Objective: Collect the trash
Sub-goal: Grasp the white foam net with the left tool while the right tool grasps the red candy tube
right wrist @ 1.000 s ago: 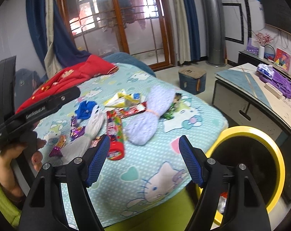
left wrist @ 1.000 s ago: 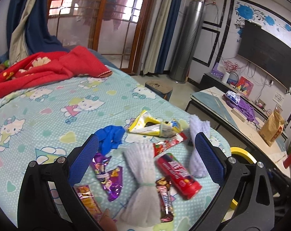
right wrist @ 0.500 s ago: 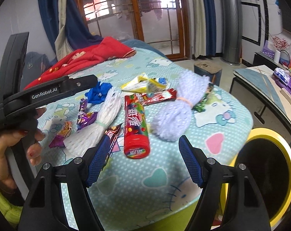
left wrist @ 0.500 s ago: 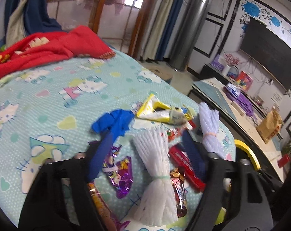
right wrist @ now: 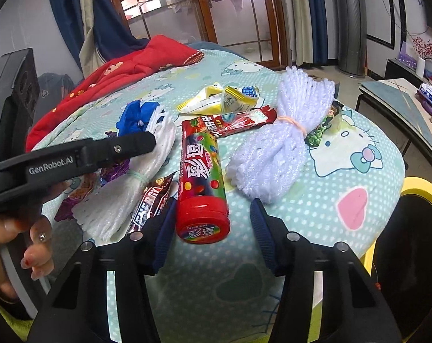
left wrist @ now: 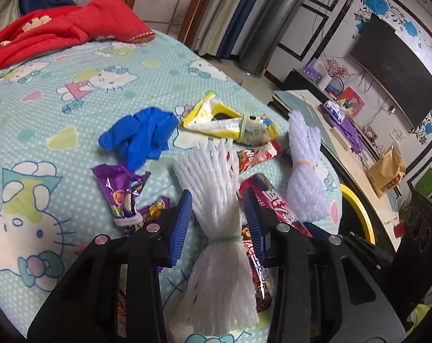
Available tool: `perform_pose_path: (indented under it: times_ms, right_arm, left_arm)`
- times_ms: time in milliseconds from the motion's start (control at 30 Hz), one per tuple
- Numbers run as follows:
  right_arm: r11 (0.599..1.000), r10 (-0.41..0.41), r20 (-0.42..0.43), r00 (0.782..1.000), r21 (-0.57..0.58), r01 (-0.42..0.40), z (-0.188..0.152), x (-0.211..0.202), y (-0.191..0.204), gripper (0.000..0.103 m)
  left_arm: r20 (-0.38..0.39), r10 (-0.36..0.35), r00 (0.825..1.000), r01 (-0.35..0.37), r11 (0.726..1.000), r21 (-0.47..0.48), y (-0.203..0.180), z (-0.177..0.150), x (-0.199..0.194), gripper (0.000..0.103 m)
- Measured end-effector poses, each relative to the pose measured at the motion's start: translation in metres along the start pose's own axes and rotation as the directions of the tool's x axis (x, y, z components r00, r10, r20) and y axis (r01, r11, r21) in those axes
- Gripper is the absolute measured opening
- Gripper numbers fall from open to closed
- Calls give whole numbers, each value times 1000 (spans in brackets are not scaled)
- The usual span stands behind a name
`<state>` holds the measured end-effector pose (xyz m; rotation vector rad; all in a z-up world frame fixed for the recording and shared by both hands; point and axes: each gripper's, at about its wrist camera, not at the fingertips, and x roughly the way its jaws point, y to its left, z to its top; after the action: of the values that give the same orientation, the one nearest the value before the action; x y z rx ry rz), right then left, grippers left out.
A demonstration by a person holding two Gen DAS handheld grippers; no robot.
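The trash lies scattered on a table under a cat-print cloth; the left gripper straddles a white foam net tied with a green band, its jaws closing with the net between them, the blue pads just beside its sides, not clearly pressing; the right gripper sits at the red cap of a candy tube, its jaws closing, the cap between them with gaps on both sides; a second foam net, a blue glove, a yellow wrapper and purple wrappers lie nearby; a yellow-rimmed bin stands beside the table edge.
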<state>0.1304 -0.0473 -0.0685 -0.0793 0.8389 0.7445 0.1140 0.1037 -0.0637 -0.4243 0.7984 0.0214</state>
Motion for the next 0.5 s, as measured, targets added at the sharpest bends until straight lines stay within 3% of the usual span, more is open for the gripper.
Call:
perform_pose_path:
  times_ms: [267,400,500]
  right_arm:
    - [1000,18,12,1000,4,-18,-4,-1,-1,35]
    - [1000,23,15,1000,6,-23,-4,-2,-2,35]
    - [1000,26,21,999,5,-26,-6,-5,-2,35]
  left_arm:
    - [-25,2,1000,-2,1000,-16,5,-3,6,31]
    - [-31,-1,1000,0,1000,-13,7,-4,6,30]
    - [-29,-8,1000,8,1000,-17,7,-2,6,22]
